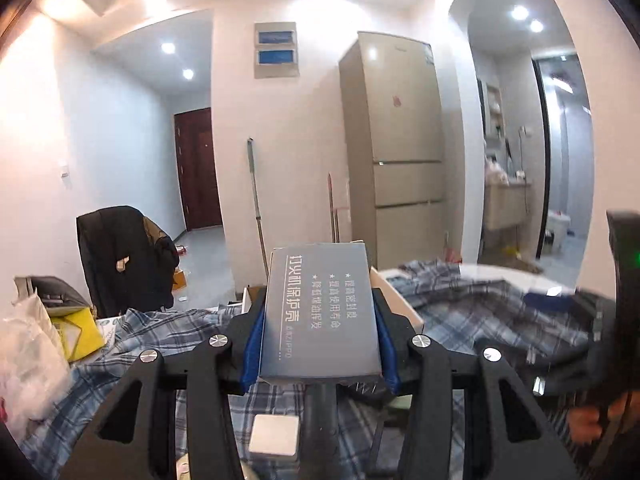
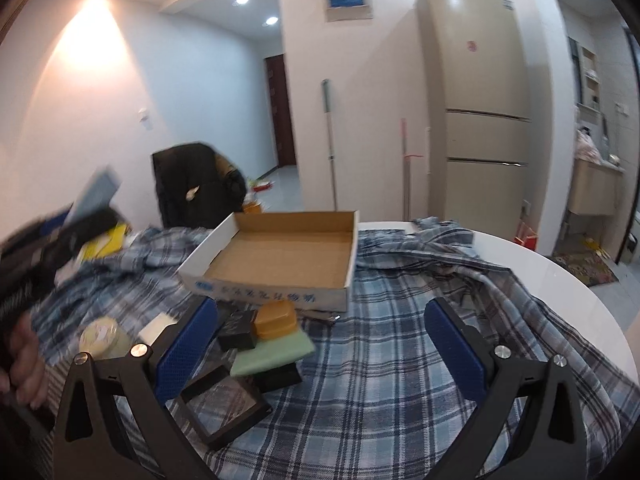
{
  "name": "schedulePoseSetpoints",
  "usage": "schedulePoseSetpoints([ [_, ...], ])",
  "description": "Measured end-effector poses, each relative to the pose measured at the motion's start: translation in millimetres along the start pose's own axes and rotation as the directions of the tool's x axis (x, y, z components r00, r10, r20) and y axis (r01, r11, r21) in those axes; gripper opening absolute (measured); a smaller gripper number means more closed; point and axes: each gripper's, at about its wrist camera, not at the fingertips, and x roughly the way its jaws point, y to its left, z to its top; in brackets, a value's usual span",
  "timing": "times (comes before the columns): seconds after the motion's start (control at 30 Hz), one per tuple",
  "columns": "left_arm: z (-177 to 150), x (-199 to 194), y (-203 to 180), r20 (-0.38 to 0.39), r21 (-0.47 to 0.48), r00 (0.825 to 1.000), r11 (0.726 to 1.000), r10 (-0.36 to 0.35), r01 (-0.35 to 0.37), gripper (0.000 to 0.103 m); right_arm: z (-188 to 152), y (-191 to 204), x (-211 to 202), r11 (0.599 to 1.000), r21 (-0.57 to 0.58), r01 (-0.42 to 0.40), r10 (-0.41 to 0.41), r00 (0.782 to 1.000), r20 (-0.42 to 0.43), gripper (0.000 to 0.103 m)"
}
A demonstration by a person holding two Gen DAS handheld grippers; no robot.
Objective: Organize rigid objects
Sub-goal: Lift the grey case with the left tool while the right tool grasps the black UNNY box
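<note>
My left gripper (image 1: 318, 316) is shut on a grey box with white Chinese print (image 1: 320, 312) and holds it up above the table. It appears blurred at the left in the right wrist view (image 2: 96, 192). My right gripper (image 2: 320, 320) is open and empty, low over the plaid cloth. An empty cardboard tray (image 2: 280, 256) stands just beyond it. Between and left of its fingers lie an orange case (image 2: 276, 320), a green flat box (image 2: 272, 354), small black boxes (image 2: 238, 330) and a black frame case (image 2: 224, 404).
A round tape roll (image 2: 100, 334) and a white card (image 2: 156, 328) lie at the left. The white round table's edge (image 2: 560, 276) curves at the right. A chair with a dark jacket (image 2: 192, 188), yellow bag (image 1: 76, 330) and fridge (image 2: 480, 100) stand behind.
</note>
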Motion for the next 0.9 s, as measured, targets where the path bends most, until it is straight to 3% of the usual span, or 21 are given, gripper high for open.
schedulePoseSetpoints([
  [0.13, -25, 17, 8, -0.028, -0.02, 1.0, 1.0, 0.007, -0.008, 0.049, -4, 14, 8, 0.995, -0.081, -0.059, 0.055, 0.997, -0.051, 0.103],
  [0.2, -32, 33, 16, -0.109, -0.054, 0.994, 0.999, -0.007, 0.001, 0.049, -5, 16, 17, 0.991, -0.093, -0.091, 0.082, 0.992, -0.1, 0.103],
  [0.33, -33, 37, 28, -0.119, -0.123, 0.993, 0.992, -0.012, -0.002, 0.049, -3, 22, 37, 0.983, -0.129, -0.132, 0.104, 0.974, -0.203, 0.098],
  [0.57, -39, 30, 30, -0.113, -0.134, 0.993, 0.989, 0.045, -0.06, 0.049, 6, 45, 75, 0.964, -0.224, -0.141, 0.063, 0.944, -0.324, 0.096],
  [0.77, -44, 28, 60, -0.152, -0.256, 0.979, 0.952, 0.135, -0.17, 0.049, 6, 76, 110, 0.94, -0.315, -0.129, 0.007, 0.933, -0.359, 0.094],
  [0.9, -49, 34, 70, -0.196, -0.29, 0.97, 0.936, 0.146, -0.199, 0.049, 3, 76, 120, 0.955, -0.243, -0.171, 0.054, 0.904, -0.423, 0.079],
])
